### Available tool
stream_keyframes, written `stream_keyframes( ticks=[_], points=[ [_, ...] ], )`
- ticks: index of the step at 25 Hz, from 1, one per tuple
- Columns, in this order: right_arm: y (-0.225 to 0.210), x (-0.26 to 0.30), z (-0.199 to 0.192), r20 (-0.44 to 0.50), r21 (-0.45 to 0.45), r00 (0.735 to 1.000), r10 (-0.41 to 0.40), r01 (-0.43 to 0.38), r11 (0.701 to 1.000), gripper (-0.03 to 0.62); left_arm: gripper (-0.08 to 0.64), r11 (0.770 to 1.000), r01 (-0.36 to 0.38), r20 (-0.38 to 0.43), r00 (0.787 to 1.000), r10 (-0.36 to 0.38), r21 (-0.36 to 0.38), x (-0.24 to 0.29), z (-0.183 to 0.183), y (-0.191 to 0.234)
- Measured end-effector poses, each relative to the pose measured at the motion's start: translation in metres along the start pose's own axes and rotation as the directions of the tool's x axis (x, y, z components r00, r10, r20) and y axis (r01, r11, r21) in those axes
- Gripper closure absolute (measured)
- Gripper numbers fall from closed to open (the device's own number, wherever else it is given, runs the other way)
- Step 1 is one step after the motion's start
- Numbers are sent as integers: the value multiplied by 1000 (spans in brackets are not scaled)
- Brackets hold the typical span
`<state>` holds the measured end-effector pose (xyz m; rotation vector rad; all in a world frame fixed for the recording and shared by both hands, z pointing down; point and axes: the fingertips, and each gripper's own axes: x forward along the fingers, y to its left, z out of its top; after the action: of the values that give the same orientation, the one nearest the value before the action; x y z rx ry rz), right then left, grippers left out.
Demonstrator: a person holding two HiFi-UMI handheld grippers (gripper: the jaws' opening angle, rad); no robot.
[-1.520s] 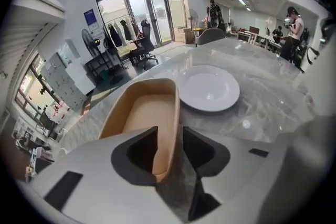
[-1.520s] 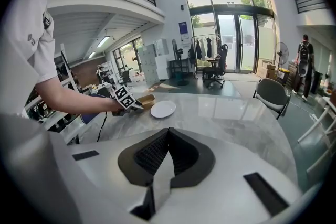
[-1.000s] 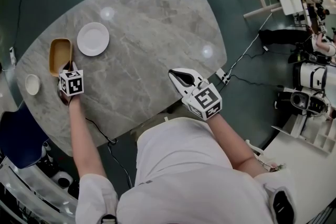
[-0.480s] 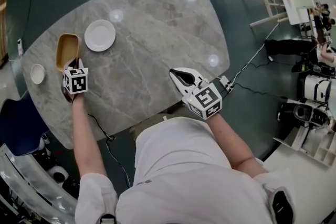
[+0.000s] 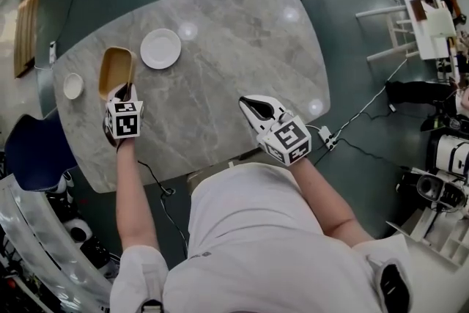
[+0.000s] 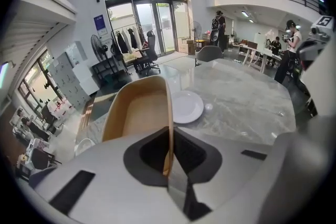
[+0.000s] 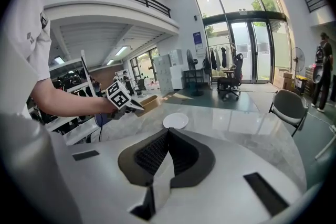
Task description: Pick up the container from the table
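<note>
The left gripper is clamping the tan container by its wall near the tabletop's left edge. The right gripper is hovering, jaws together and empty, at the near edge.

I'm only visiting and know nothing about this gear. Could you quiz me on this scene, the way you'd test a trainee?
1. True or false: the left gripper is shut on the rim of the tan container.
2. What is between the jaws of the right gripper? A) a plate B) a bowl C) nothing
3. How many white dishes lie on the marble table?

Key: 1 true. 2 C; its jaws are together and empty. 3 two: a white plate and a small white bowl.
</note>
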<state>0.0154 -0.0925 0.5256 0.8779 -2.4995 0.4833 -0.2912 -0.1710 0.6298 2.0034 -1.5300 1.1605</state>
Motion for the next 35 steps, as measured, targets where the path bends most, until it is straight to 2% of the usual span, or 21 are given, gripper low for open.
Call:
stream_keyframes(
  ticks=[11, 20, 29, 35],
  points=[
    [5, -3, 34, 82, -42, 992, 98, -95, 995, 581, 538, 995, 0, 111, 994, 11, -98, -78, 34, -43],
    [9, -10, 69, 151, -88, 973, 174, -162, 983, 581, 539, 995, -4, 240, 970, 28, -102, -140, 76, -72],
    [12, -21, 107, 212, -126, 950, 230, -206, 970, 581, 538, 993, -21, 364, 930, 61, -113, -193, 103, -91],
    [14, -31, 123, 243, -140, 938, 247, -218, 966, 581, 538, 991, -13, 450, 890, 72, -133, -218, 116, -101]
  ],
)
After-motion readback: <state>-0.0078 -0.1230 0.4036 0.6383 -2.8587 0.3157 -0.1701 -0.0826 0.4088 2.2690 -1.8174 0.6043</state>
